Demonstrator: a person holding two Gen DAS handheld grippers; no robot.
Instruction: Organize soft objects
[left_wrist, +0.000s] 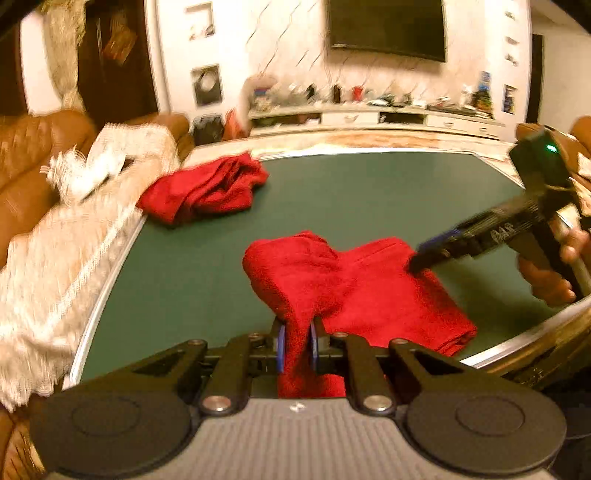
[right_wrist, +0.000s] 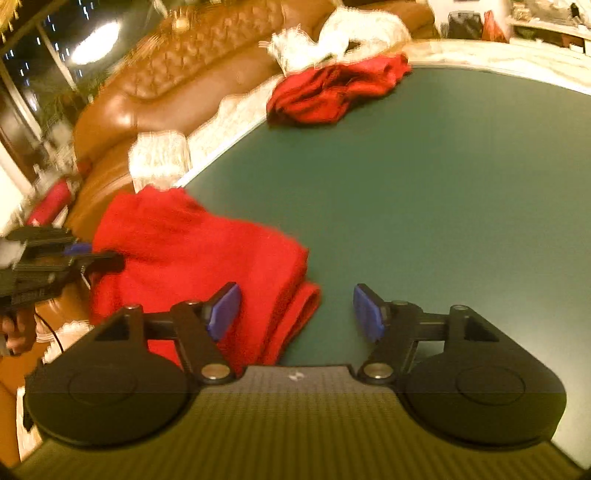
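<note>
A red towel (left_wrist: 369, 291) lies partly folded on the green table (left_wrist: 332, 199). My left gripper (left_wrist: 295, 345) is shut on its near corner, and the cloth rises in a peak between the blue pads. In the right wrist view the same red towel (right_wrist: 192, 254) sits at the table's left edge, with the left gripper (right_wrist: 92, 254) gripping its far side. My right gripper (right_wrist: 295, 310) is open just over the towel's folded edge, with nothing between its fingers. The right gripper (left_wrist: 421, 258) reaches the towel's far right corner in the left wrist view. A second, crumpled red towel (left_wrist: 207, 190) (right_wrist: 332, 90) lies at the table's far corner.
A brown leather sofa (right_wrist: 177, 85) with a white fringed throw (left_wrist: 74, 236) runs along the table's left side. A cluttered white shelf (left_wrist: 369, 110) and a dark wall screen (left_wrist: 386, 27) stand behind. A hand (left_wrist: 546, 277) holds the right gripper's handle.
</note>
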